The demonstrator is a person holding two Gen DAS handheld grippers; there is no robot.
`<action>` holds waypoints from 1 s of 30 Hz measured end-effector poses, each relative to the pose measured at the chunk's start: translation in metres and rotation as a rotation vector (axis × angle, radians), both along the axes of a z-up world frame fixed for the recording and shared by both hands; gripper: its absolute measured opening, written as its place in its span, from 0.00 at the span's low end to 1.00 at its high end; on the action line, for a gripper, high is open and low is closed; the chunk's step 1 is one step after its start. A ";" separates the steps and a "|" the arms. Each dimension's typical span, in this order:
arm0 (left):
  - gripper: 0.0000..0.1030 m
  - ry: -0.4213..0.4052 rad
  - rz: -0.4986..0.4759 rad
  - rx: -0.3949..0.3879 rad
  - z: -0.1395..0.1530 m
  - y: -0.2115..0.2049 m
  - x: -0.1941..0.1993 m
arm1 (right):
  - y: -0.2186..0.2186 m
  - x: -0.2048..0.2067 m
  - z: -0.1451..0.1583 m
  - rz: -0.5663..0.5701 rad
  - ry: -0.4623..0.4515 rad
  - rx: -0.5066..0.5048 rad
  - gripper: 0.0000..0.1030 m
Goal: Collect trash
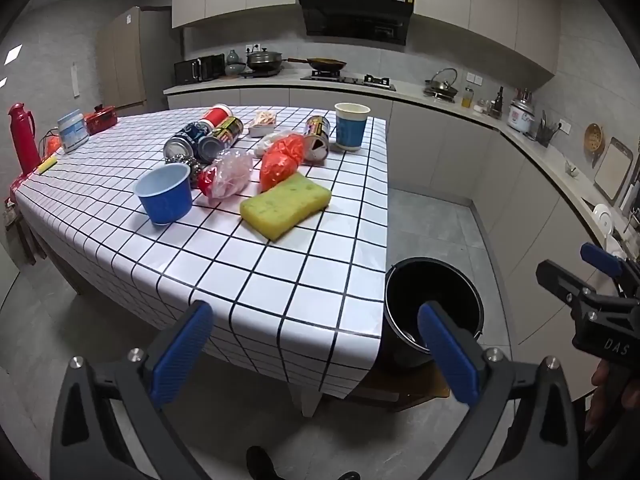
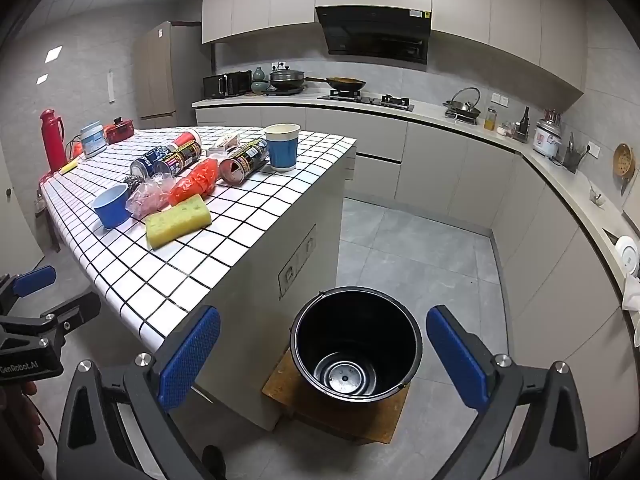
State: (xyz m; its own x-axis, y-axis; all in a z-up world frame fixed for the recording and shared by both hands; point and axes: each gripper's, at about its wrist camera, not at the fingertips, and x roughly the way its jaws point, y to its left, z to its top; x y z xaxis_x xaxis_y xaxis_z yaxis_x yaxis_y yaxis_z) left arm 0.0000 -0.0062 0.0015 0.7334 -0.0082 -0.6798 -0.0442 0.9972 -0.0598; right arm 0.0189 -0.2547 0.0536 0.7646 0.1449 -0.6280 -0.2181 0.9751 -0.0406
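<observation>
A checked table [image 1: 256, 264] [image 2: 168, 276] carries trash: a yellow sponge [image 1: 286, 205] [image 2: 178, 221], a small blue cup [image 1: 164, 193] [image 2: 111, 205], a clear plastic bag [image 1: 228, 174], an orange bag [image 1: 282, 158] [image 2: 195, 181], several cans [image 1: 208, 136] [image 2: 244, 160] and a tall blue paper cup [image 1: 351, 126] [image 2: 282, 147]. A black bucket [image 2: 356, 344] [image 1: 434, 308] stands empty on a wooden board by the table's near corner. My left gripper [image 1: 316, 354] is open and empty before the table edge. My right gripper [image 2: 324, 360] is open and empty above the bucket.
A red thermos [image 1: 22, 138] [image 2: 53, 144], a white jar [image 1: 73, 130] and a red pot [image 1: 102, 118] stand at the table's far left end. Kitchen counters [image 2: 460, 120] with stove, pans and appliances run along the back and right. Grey tiled floor [image 2: 420, 248] lies between.
</observation>
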 end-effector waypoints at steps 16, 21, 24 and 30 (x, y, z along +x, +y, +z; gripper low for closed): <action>1.00 -0.003 0.001 0.000 0.001 -0.001 -0.001 | 0.000 -0.001 0.004 -0.002 -0.006 -0.001 1.00; 1.00 -0.006 0.002 -0.002 0.002 -0.001 -0.003 | 0.001 -0.005 0.008 -0.004 -0.008 -0.003 1.00; 1.00 -0.007 0.002 -0.001 0.003 -0.001 -0.004 | 0.001 -0.005 0.008 -0.003 -0.009 -0.002 1.00; 1.00 -0.009 0.003 -0.002 0.003 -0.001 -0.006 | 0.001 -0.006 0.009 -0.004 -0.010 -0.002 1.00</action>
